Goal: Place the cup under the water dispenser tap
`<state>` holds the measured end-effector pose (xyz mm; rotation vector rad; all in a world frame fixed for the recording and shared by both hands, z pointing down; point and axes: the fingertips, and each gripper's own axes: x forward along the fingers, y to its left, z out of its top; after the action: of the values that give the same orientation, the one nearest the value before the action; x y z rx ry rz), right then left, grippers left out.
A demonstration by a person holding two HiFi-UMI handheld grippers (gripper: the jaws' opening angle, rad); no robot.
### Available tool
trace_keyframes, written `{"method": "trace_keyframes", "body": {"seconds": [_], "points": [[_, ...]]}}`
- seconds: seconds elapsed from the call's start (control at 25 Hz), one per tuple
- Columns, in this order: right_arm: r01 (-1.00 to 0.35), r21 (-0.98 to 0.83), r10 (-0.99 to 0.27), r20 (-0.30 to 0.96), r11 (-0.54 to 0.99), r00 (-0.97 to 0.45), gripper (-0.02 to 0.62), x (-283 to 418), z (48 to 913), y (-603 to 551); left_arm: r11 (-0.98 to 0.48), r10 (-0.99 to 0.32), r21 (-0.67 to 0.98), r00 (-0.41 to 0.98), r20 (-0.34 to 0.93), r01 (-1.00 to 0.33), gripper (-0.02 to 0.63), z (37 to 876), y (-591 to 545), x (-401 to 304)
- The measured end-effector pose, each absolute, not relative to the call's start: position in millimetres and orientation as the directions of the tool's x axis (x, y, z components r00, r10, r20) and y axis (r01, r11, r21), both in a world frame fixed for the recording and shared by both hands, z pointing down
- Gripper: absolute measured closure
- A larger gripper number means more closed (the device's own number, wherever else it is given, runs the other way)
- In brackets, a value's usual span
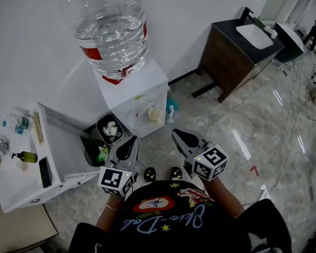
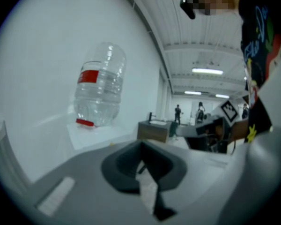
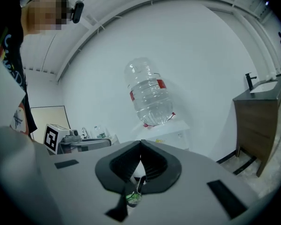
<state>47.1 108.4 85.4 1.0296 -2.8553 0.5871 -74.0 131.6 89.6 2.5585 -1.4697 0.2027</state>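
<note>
Closed matte-grey right gripper faces clear ribbed bottle.

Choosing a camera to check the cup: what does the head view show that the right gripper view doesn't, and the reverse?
Head view only: the cup in the recess of the water dispenser, and the bin beside it. Right gripper view only: a close look at the right tool, its jaws shut together. Both: the water bottle and the sink cabinet.
</note>
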Motion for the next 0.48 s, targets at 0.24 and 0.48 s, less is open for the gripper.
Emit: {"method": "trace_keyframes", "body": {"seconds": [0.24, 0.48], "points": [[-0.633, -0.357, -0.612, 0.186, 0.687, -0.769, 0.582, 53.4, 89.9, 114.3, -0.493, -0.834, 0.081, 0.497, 0.24, -0.866, 0.609, 91.2, 137.1, -72.8], [-0.623, -0.331, -0.604, 0.173, 0.709, -0.778, 0.581, 44.9, 83.9, 116.0, -0.506, -0.827, 0.074, 0.508, 0.241, -0.859, 0.609, 91.1, 136.7, -72.5]]}}
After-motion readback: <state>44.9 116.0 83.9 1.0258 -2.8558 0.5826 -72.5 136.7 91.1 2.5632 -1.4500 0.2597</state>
